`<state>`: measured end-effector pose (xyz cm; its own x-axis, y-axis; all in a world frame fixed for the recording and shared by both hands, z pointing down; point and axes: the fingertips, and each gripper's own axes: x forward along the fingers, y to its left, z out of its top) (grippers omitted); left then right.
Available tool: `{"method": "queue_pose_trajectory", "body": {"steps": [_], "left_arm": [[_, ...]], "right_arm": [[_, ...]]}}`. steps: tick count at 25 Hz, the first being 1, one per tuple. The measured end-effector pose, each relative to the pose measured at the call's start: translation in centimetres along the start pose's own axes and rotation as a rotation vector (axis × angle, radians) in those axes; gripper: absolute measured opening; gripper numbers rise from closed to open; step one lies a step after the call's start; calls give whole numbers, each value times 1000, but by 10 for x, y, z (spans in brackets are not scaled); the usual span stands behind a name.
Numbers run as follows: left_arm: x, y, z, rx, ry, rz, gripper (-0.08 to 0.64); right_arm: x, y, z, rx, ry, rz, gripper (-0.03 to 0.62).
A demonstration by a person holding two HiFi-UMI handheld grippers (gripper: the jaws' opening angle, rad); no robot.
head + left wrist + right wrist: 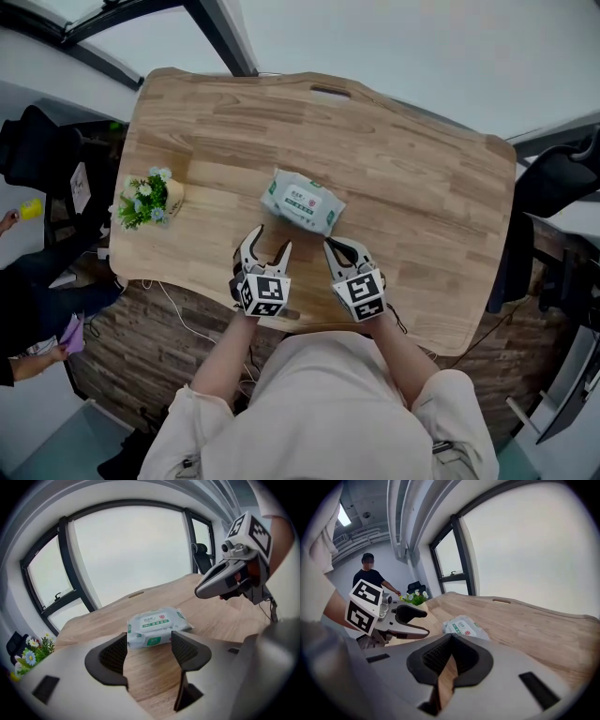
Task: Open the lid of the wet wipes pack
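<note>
Wet wipes pack (302, 201) is pictured in the head view, flat on the desk (422, 187), just beyond the fingers of the left gripper (270, 240) and right gripper (336, 249).

In the left gripper view, the fingers (115, 656) are held apart with nothing gripped, and the pack is framed just ahead between them.

In the right gripper view, the fingers (436, 658) are pressed together on nothing, and the pack is seen ahead.

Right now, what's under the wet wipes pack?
The wet wipes pack lies flat on the wooden table; only bare wood shows around it. Its underside and the patch of table beneath are covered.
</note>
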<state>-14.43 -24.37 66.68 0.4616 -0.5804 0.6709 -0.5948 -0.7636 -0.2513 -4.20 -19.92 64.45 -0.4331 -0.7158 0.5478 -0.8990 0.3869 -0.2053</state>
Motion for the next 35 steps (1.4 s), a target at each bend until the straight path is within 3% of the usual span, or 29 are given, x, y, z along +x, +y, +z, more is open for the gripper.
{"method": "queue_pose_trajectory", "body": {"steps": [13,18,26,30,35], "left_arm": [[42,13,19,291,24,26,301],[58,7,22,436,33,0,301],[76,-6,22,606,43,-56,302],[82,-11,23,676,43,-81,302],[87,-16,20,712,48,-99,301]], "right_arm": [[36,-5,-32,5,100,14,8],[45,-11,-34,11,123,6,8],[59,-16,-41,18,149,7,8],[63,-19,-43,20,164,1,8],[68,-20,-50,25,189,1,8]]}}
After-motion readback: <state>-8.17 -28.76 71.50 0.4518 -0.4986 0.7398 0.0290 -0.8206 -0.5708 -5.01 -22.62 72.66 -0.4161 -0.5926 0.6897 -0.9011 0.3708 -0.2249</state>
